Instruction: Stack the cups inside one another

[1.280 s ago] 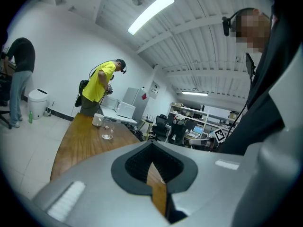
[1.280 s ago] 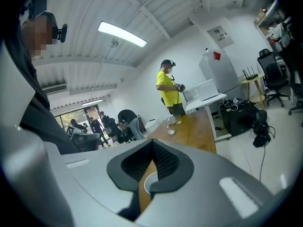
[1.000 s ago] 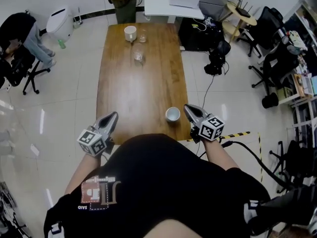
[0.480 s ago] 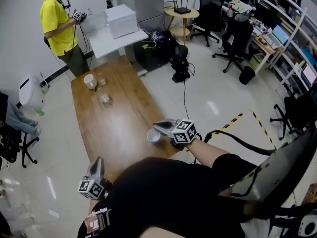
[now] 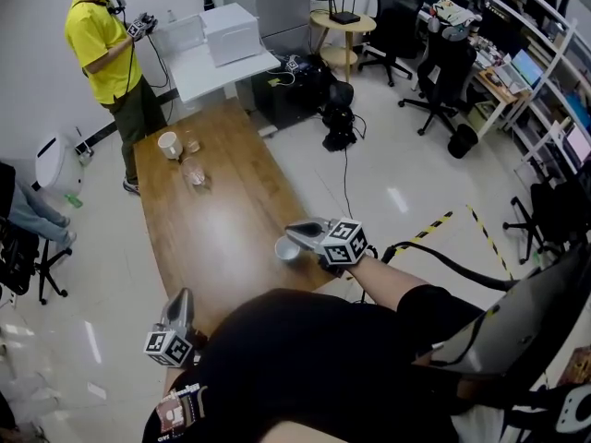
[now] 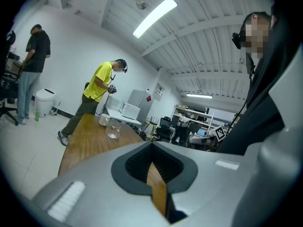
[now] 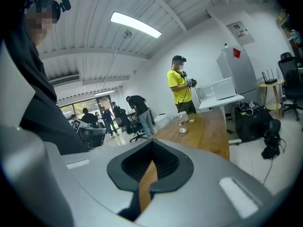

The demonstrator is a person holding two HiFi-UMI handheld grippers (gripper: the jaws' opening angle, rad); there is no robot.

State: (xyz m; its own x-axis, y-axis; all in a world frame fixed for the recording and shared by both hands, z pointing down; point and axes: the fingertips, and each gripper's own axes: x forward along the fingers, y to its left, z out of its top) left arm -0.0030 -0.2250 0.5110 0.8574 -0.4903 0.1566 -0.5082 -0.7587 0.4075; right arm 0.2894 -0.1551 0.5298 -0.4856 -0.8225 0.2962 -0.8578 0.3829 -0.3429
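Wooden table (image 5: 231, 220), white cup (image 5: 287, 250), glossy floor (image 5: 397, 169).

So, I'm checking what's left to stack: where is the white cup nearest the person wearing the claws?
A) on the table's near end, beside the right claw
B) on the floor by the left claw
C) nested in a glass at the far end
A: the head view shows the white cup standing alone on the table at its near end, right beside the right claw.
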